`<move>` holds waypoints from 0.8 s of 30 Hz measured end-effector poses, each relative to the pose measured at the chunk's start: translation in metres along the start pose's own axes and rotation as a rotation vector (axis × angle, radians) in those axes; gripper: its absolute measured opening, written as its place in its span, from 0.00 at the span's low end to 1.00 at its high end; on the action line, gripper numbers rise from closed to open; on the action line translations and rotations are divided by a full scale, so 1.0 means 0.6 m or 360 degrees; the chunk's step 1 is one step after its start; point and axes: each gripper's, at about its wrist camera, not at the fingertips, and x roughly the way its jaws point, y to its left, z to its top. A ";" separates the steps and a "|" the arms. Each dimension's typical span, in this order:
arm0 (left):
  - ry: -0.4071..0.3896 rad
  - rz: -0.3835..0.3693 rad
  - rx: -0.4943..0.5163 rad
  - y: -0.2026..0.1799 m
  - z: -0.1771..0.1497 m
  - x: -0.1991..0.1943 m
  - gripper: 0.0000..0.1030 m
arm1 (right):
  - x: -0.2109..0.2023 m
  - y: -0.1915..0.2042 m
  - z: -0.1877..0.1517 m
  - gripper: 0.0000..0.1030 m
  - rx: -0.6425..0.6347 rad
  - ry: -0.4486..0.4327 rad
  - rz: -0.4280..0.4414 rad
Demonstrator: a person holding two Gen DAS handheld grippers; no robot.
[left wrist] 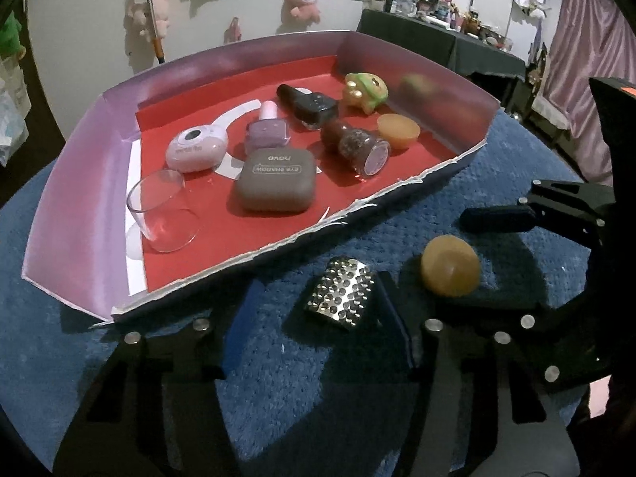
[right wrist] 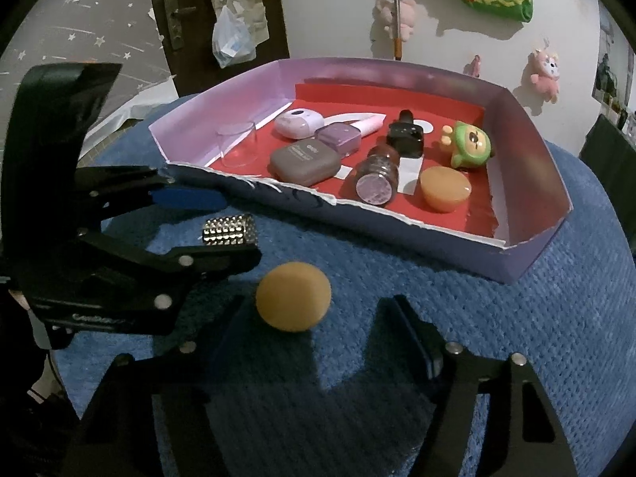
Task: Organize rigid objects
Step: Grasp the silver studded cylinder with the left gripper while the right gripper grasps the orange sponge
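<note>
A studded silver block point(left wrist: 338, 298) lies on the blue cloth, in front of the purple box point(left wrist: 238, 55) with a red floor. My left gripper point(left wrist: 314, 298) is open around the block; its right finger is close and cloth shows on the other side. An orange ball point(right wrist: 293, 296) rests on the cloth between the fingers of my right gripper point(right wrist: 318, 306), which is open with a gap on the ball's right. In the right wrist view the left gripper point(right wrist: 234, 226) straddles the block point(right wrist: 228, 230).
The box point(right wrist: 528, 147) holds a clear cup point(left wrist: 163, 214), a grey eye shadow case point(left wrist: 274, 185), a purple polish bottle point(left wrist: 266, 131), a dark bottle point(left wrist: 310, 105), a glitter bottle point(left wrist: 357, 145), an orange puck point(left wrist: 397, 130) and a green figure point(left wrist: 365, 89). Its torn near wall point(left wrist: 357, 206) is low.
</note>
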 end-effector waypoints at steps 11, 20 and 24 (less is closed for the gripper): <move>-0.0051 -0.0109 -0.0021 -0.002 0.000 -0.003 0.25 | 0.006 0.011 0.006 0.39 -0.0050 -0.0012 0.0047; -0.0256 -0.0034 -0.0039 -0.022 -0.021 -0.078 0.24 | -0.051 0.021 -0.008 0.39 -0.0025 -0.0260 -0.0077; -0.0332 -0.0014 -0.0051 -0.030 -0.032 -0.112 0.24 | -0.068 0.031 -0.017 0.39 -0.0004 -0.0285 -0.0093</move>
